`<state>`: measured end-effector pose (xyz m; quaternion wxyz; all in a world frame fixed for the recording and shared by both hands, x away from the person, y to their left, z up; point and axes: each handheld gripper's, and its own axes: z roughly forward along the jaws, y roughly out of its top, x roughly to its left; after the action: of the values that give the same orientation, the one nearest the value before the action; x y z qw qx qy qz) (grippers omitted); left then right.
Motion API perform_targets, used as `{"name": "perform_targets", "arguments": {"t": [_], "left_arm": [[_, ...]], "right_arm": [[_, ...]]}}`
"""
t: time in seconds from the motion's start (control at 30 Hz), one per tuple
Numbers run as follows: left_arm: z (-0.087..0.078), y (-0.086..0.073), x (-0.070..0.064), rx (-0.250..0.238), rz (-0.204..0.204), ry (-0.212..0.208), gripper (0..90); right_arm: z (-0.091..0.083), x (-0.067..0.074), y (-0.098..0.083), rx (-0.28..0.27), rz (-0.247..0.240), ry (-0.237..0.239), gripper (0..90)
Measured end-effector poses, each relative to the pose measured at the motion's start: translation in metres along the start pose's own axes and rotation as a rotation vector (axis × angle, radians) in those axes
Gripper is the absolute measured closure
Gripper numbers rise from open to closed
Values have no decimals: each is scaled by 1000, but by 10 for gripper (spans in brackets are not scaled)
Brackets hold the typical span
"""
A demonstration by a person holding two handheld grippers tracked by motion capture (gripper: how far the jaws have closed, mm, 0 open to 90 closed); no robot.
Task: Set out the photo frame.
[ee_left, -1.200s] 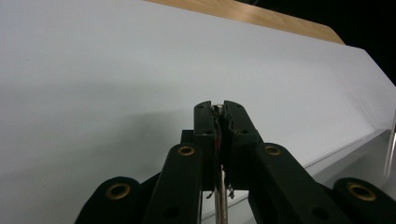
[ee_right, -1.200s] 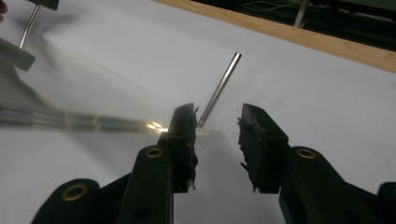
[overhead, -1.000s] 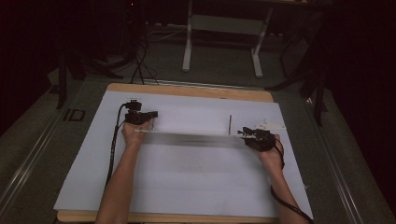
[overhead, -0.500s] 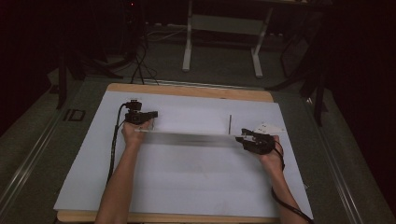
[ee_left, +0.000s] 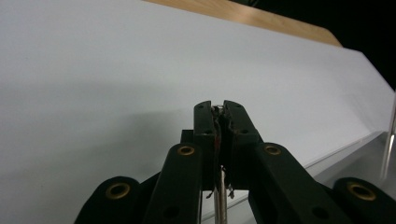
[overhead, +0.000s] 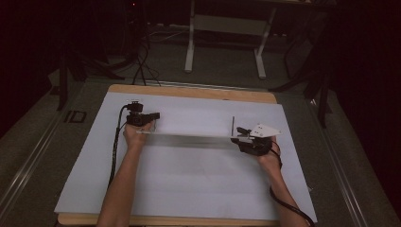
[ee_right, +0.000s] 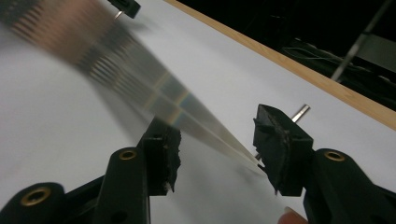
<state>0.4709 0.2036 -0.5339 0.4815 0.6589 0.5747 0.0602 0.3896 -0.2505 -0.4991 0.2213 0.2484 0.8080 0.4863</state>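
- A long clear ruler (overhead: 187, 139) lies across the middle of the white sheet (overhead: 189, 189), which covers the wooden table (overhead: 189, 91).
- In the high view the ruler runs level from the left gripper (overhead: 147, 117) to the right gripper (overhead: 242, 137), one end at each.
- The left gripper sits at the ruler's left end, with the left hand (overhead: 135, 137) behind it and a black cable trailing down along the forearm.
- In the left gripper view its jaws are pressed together on a thin metal pin (ee_left: 218, 140) that stands between the pads; the ruler's clear edge (ee_left: 345, 147) shows to the right of them.
- The right gripper is at the ruler's right end, the grey plate (overhead: 265, 130) on top of it and the right hand (overhead: 269, 158) behind.
- Its jaws have just been opening. In the right gripper view (ee_right: 212, 149) they stand spread, and the ruler's end (ee_right: 205, 128) lies between them with a gap to each pad.
- A thin metal rod (overhead: 233, 125) stands upright just beside the right gripper; in the right gripper view it shows behind the right jaw (ee_right: 300, 112).
- The far part of the ruler is blurred in that view, its scale marks smeared.
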Motion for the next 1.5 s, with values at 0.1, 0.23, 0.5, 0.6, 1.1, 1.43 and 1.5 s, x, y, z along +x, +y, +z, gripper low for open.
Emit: {"name": "perform_targets", "arguments": {"t": [0.1,0.23,0.5,0.6,1.1,1.43,1.5], "left_arm": [[0,0,0,0,-2,2,851],[0,0,0,-4,10,-4,847],[-3,0,1,-14,32,-11,817],[-7,2,-2,-30,58,-13,773],[-41,-6,-4,-101,138,-22,649],[-63,-17,2,-102,193,-11,605],[-67,-19,5,-100,195,-8,605]], "right_arm": [[1,-2,1,-4,13,24,518],[1,-5,0,-3,41,45,516],[2,-7,0,-4,55,59,515],[2,-7,0,0,55,63,514],[4,-10,3,-10,77,55,513],[5,-13,5,-18,94,48,509],[6,-13,5,-20,101,46,507]]}}
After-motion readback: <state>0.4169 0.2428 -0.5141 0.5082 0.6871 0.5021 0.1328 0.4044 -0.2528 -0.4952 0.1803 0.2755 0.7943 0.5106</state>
